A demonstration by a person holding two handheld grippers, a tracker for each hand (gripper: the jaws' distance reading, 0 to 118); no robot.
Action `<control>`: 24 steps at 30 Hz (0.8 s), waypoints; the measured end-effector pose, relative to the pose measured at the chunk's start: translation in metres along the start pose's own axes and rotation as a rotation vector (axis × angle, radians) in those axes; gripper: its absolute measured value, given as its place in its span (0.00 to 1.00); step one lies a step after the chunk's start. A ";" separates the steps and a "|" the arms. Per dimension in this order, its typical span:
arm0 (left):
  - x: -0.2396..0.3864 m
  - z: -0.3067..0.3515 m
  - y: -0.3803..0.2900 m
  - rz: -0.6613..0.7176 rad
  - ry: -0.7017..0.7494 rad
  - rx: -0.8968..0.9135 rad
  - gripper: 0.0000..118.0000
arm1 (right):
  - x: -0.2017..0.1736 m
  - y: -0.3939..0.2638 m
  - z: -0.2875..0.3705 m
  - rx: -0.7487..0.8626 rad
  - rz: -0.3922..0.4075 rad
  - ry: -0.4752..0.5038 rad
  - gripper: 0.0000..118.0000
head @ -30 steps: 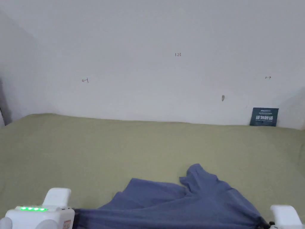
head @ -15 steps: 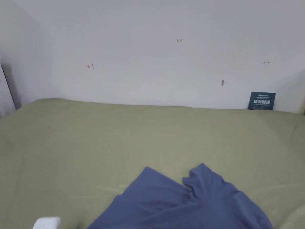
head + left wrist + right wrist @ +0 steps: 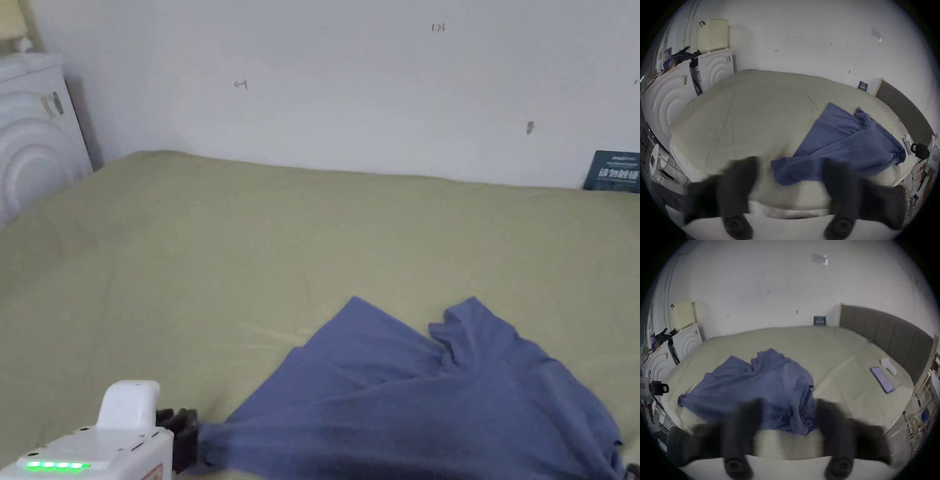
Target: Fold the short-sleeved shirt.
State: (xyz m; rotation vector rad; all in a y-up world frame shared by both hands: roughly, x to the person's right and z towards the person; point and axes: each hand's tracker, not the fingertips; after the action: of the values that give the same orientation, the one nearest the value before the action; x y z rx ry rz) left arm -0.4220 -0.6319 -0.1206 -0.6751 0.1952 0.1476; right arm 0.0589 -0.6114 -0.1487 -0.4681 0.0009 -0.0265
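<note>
- The blue short-sleeved shirt (image 3: 431, 400) is lying rumpled on the olive-green bed sheet (image 3: 262, 250), toward the near edge of the bed; one flat panel is pointing toward the wall and a crumpled part is bunching beside it.
- The left gripper (image 3: 790, 175) is hovering at the near left corner of the shirt; its jaws are standing wide apart with nothing pinched between them, and in the head view its dark tips are sitting right at the cloth's corner.
- The right gripper (image 3: 787, 417) is hanging over the shirt's bunched right edge; its jaws are likewise spread apart, gripping nothing.
- A phone (image 3: 882, 380) is lying on the sheet near the grey padded headboard (image 3: 886, 335), well apart from the shirt.
- A white cabinet (image 3: 37, 137) is standing at the bed's left side; a dark card (image 3: 614, 170) is leaning against the wall.
</note>
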 end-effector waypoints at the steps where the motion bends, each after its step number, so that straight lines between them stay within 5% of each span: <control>1: 0.001 0.004 -0.005 0.033 0.019 0.041 0.00 | 0.002 -0.007 0.002 0.000 0.009 -0.002 0.00; 12: -0.012 -0.029 -0.005 0.035 -0.061 -0.090 0.02 | 0.010 -0.024 0.001 0.003 -0.007 0.035 0.00; 13: -0.013 -0.038 -0.003 0.030 -0.068 -0.106 0.15 | 0.001 -0.024 0.006 -0.001 -0.006 0.036 0.00; 14: -0.014 -0.052 -0.002 0.019 -0.072 -0.154 0.41 | 0.000 -0.025 0.005 -0.005 -0.003 0.032 0.00; 15: -0.014 -0.068 -0.001 -0.009 -0.039 -0.194 0.86 | 0.000 -0.026 0.004 -0.007 -0.001 0.030 0.00; 16: -0.014 -0.079 -0.003 -0.029 -0.026 -0.202 1.00 | 0.001 -0.026 0.002 -0.008 0.001 0.032 0.00; 22: -0.005 -0.120 -0.007 -0.111 0.006 -0.316 0.95 | -0.002 -0.028 -0.014 -0.069 0.036 0.037 0.00; 23: -0.004 -0.113 -0.003 -0.112 -0.015 -0.303 0.85 | -0.002 -0.028 -0.017 -0.072 0.039 0.037 0.00; 24: -0.001 -0.109 -0.003 -0.105 -0.066 -0.280 0.50 | 0.000 -0.028 -0.022 -0.078 0.033 0.037 0.00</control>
State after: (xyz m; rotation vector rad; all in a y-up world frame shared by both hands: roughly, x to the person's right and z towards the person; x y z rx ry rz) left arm -0.4363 -0.7034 -0.2017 -0.9562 0.0755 0.0971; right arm 0.0582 -0.6465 -0.1558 -0.5454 0.0459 -0.0021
